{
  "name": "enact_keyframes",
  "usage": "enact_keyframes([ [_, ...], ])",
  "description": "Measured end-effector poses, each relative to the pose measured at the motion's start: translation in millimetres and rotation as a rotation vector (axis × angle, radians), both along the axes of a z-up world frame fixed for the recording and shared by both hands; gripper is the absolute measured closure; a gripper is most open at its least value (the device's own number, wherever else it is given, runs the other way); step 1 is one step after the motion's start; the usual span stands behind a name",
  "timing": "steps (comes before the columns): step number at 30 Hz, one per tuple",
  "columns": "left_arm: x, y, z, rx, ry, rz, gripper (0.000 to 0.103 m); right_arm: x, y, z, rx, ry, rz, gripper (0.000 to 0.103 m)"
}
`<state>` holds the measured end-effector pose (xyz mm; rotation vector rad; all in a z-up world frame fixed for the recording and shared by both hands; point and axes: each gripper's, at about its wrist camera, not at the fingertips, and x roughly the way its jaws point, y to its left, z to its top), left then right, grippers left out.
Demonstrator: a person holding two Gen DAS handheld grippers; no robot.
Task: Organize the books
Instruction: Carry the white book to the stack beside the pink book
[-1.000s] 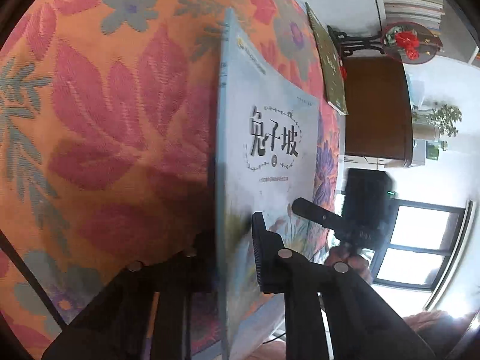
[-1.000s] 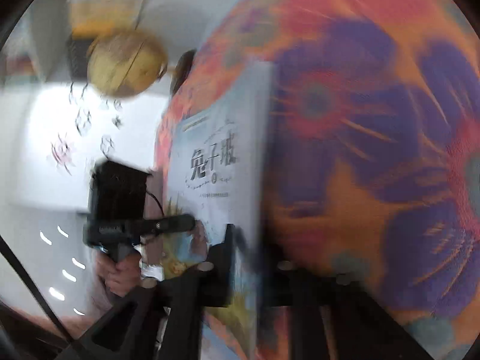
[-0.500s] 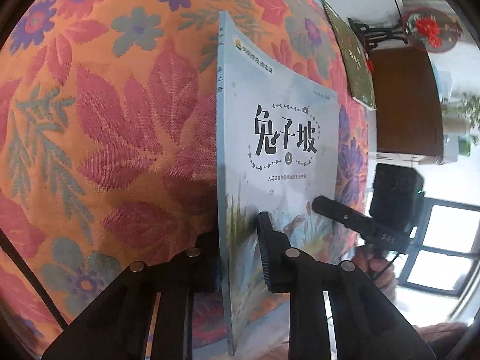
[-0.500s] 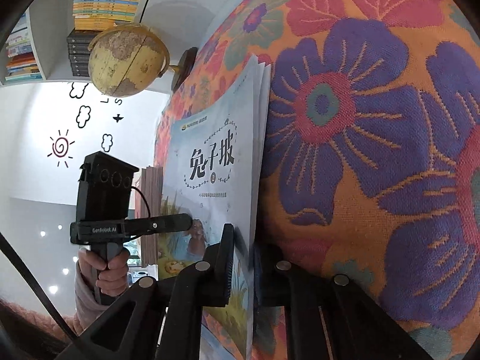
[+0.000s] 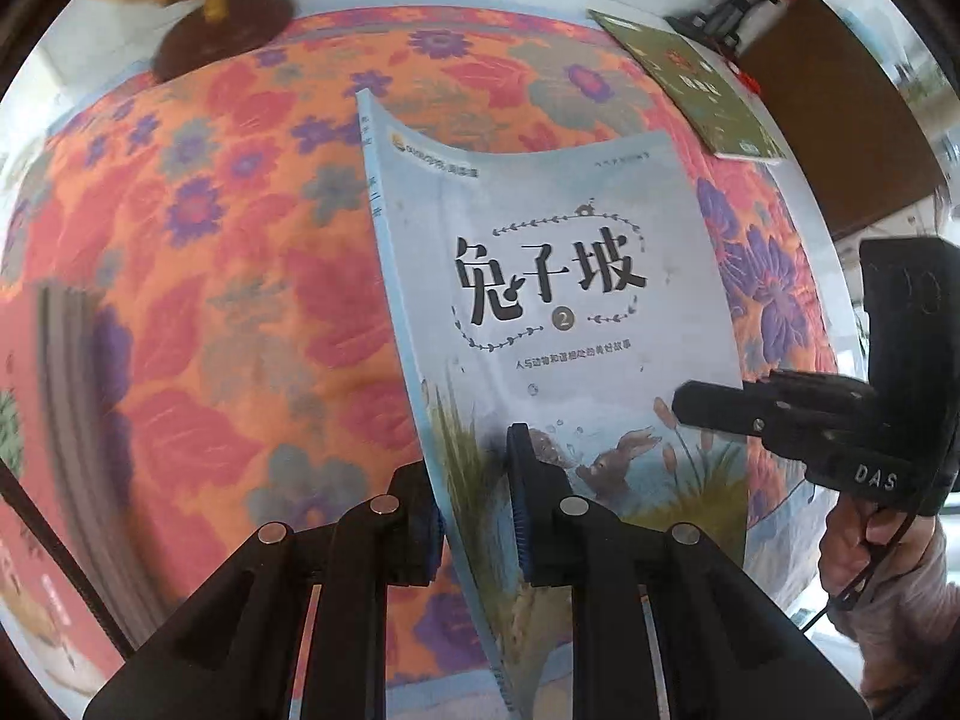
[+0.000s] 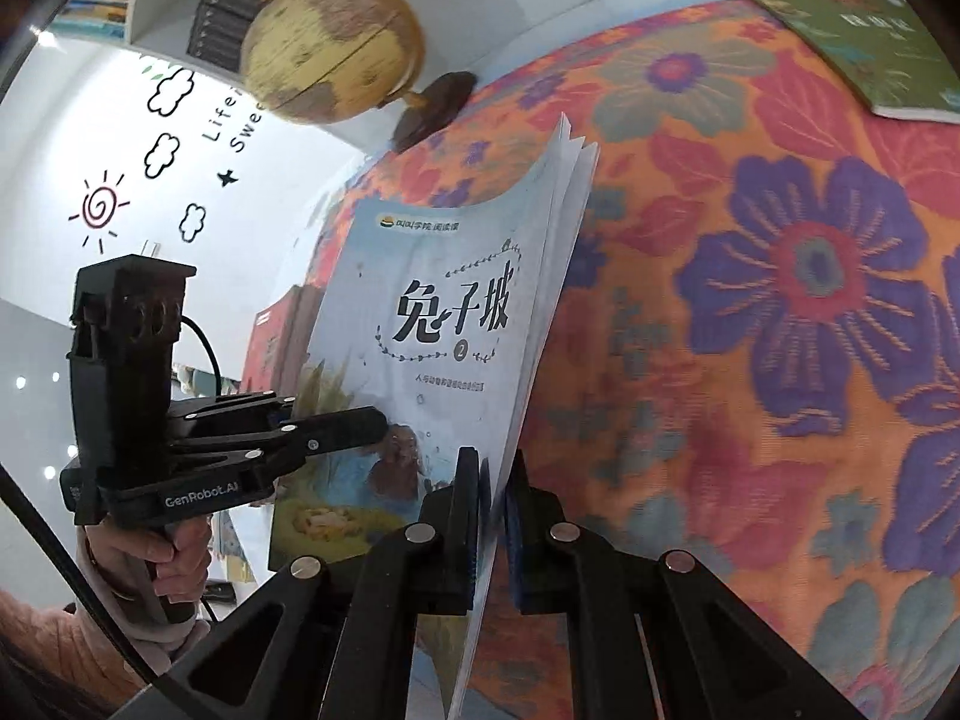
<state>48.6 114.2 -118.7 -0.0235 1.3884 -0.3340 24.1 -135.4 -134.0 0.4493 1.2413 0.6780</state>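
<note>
Floral tablecloth (image 5: 198, 276) bare below; both jaws clamped on blue book (image 5: 558, 276) bottom edge; green book (image 6: 864, 36) far corner.

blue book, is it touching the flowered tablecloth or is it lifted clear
Cannot tell. In both wrist views the blue book stands on edge, pinched by the left gripper and right gripper, but its lowest edge is cut off, so no contact with the tablecloth shows.

We see a floral cloth (image 5: 252, 276) — orange, with red leaves and purple flowers — spread beneath everything. A yellowed globe (image 6: 330, 42) on a dark round base (image 5: 222, 30) stands at its far edge. Cloud and sun drawings (image 6: 99, 210) mark the white wall, and a brown cabinet (image 5: 840, 120) stands beyond the cloth's other side.
</note>
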Motion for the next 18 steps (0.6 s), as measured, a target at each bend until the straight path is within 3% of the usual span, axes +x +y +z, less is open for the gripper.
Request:
enact_keyframes([
  [18, -27, 78, 55, 0.007, -0.13, 0.108, 0.084, -10, 85, 49, 0.011, -0.055, 0.062, 0.096],
])
